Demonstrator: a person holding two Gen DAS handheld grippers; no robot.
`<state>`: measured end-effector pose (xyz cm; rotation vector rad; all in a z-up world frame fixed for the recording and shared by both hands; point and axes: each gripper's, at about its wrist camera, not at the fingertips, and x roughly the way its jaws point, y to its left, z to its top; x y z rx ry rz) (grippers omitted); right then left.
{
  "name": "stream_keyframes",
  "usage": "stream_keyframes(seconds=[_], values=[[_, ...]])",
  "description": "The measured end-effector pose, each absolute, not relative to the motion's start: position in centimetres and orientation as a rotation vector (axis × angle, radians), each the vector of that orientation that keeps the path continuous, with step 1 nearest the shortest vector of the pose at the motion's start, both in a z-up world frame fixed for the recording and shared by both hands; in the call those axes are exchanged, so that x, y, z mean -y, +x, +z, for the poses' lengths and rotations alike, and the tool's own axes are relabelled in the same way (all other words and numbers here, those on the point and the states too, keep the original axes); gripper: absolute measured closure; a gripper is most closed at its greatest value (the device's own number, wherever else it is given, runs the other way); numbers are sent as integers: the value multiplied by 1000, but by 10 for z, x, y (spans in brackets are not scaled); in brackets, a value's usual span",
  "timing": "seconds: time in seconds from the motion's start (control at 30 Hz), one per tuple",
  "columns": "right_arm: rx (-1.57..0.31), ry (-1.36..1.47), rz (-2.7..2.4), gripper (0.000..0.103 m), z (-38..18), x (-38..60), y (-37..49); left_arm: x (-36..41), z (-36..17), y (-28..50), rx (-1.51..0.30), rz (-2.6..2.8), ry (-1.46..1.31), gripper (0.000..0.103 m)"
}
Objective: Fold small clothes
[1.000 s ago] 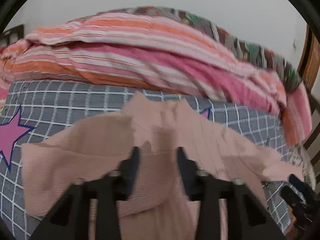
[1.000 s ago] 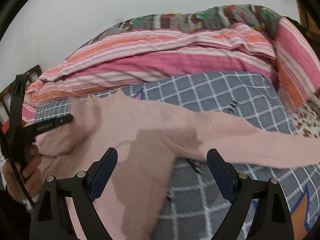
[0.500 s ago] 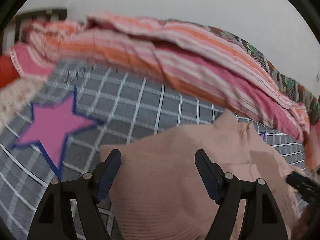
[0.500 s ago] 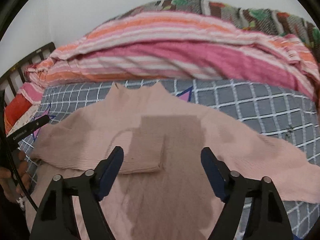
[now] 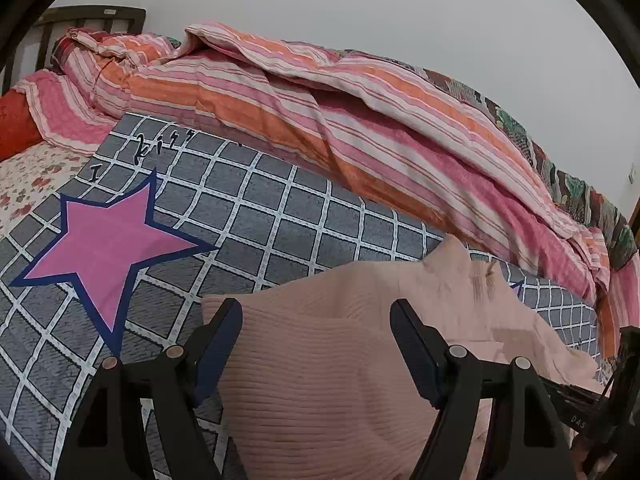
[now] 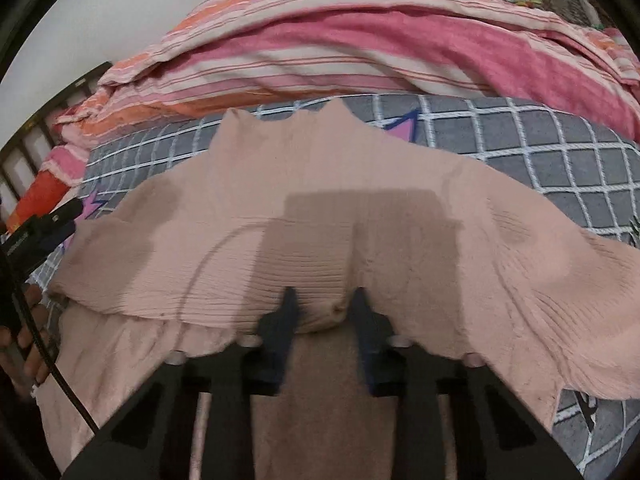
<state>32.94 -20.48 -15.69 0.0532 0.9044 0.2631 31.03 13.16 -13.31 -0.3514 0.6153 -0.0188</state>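
Left gripper jaws wide — right gripper pinching.

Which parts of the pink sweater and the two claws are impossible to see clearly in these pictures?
- Lower hem of the pink sweater: right wrist view, hidden behind the right claw and cut off by the bottom edge.
- Sweater's right side: left wrist view, cut by the frame edge.
- Left claw: open over the fabric; whether its fingers touch it cannot be told.
- Striped quilt: right wrist view, blurred.
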Motion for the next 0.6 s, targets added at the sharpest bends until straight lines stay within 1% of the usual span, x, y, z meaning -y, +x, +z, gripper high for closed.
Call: stream_keyframes(seconds=[0.03,0.07,0.4,0.6], values=[[-900,48,269,95,-157,203,329,-132,-133,310,-614,-19,-352,28],[-900,48,280,96,-156,202,329,-131,-133,311,-616,-18,-350,28],[-860,53,281,97,-149,205,321,-129,-133,308,-616,-33,-335,28],[-795,75,289,98,-140,212,313,-131,-133,308,-611,-56,-349,28]])
